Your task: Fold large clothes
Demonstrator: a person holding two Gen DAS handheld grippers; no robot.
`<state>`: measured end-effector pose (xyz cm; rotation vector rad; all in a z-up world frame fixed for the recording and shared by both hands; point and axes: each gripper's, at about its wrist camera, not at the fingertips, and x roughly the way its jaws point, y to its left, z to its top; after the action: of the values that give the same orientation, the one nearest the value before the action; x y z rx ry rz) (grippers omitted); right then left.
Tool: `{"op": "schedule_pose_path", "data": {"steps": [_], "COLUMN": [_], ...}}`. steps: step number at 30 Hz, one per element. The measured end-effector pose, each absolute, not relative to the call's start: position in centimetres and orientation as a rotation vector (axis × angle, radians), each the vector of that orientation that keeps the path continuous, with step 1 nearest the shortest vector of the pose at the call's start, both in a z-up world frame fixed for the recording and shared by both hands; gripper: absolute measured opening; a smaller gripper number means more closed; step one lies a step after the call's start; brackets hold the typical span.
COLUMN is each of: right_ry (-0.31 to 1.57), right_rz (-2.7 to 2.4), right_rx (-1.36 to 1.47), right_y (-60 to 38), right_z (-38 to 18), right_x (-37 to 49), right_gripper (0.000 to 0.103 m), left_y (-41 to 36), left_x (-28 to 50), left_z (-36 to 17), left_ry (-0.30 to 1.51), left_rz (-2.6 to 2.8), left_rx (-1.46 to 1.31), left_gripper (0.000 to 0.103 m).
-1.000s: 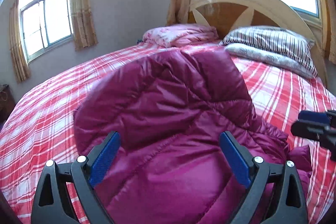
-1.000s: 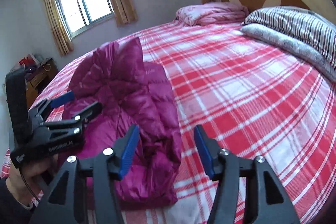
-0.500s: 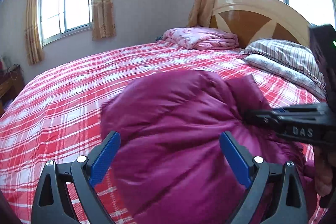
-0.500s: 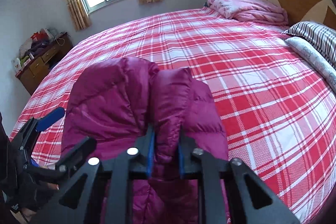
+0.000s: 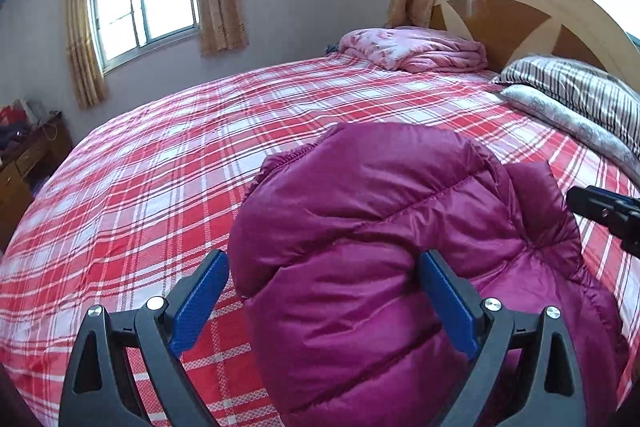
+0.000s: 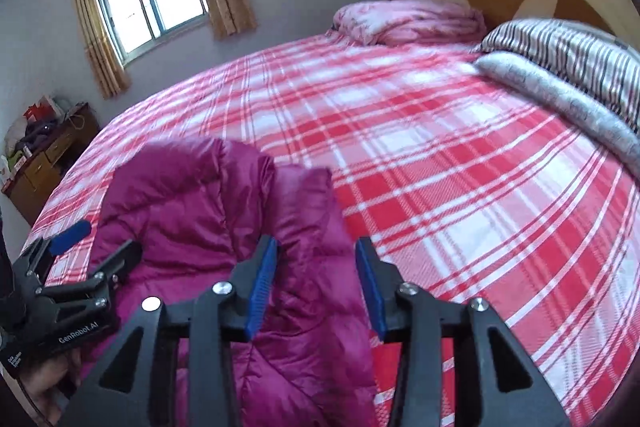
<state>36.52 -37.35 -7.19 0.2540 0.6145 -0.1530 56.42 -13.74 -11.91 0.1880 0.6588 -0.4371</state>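
A magenta quilted down jacket (image 5: 400, 247) lies bunched and folded over on the red plaid bed (image 5: 160, 195). My left gripper (image 5: 324, 287) is open, its blue pads on either side of the jacket's near bulge, not clamping it. My right gripper (image 6: 316, 279) is open, with the jacket's right edge (image 6: 304, 227) lying between its pads. The left gripper also shows in the right wrist view (image 6: 80, 259), at the jacket's left side. The right gripper's tip shows in the left wrist view (image 5: 604, 211) at the jacket's right.
A folded pink quilt (image 5: 416, 47) and striped pillows (image 5: 580, 95) lie at the wooden headboard (image 5: 520, 7). A wooden dresser (image 6: 44, 163) with clutter stands left of the bed. Windows with curtains (image 5: 144, 3) are behind. The plaid cover stretches far and right of the jacket.
My right gripper was shut on a fold of the jacket half a second ago; it has opened and let go. The jacket has settled lower on the bed. The left gripper stayed open.
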Motion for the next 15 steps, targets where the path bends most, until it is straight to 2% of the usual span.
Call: {"op": "schedule_pose_path", "data": {"steps": [1,2,4,7,10,15], "right_ry": [0.596,0.582,0.576,0.618,0.691,0.706], "right_rz": [-0.137,-0.105,-0.057,-0.018,-0.043,-0.055], "right_rx": [0.244,0.227,0.209,0.175,0.208,0.276], "right_y": [-36.9,-36.2,-35.0,-34.0,-34.9,-37.0], "right_z": [-6.4,-5.5,-5.3,-7.5,-11.0,-13.3], "right_x": [36.7,37.1,38.3,40.3,41.3,41.0], "right_gripper": [0.047,0.057,0.069,0.069,0.059,0.059], "left_y": [-13.6,-13.6,-14.0,-15.5,-15.9,-16.1], "left_x": [56.5,56.6,56.8,56.9,57.3,58.0], "left_z": [-11.6,-11.3,-11.1,-12.2,-14.0,-15.2], "left_ry": [0.665,0.669,0.675,0.686,0.711,0.747], "left_rz": [-0.441,-0.444,-0.436,-0.420,-0.410,-0.418], "left_rx": [0.162,0.137,0.129,0.190,0.215,0.179], "left_gripper": [0.096,0.096,0.096,0.096,0.096,0.101]}}
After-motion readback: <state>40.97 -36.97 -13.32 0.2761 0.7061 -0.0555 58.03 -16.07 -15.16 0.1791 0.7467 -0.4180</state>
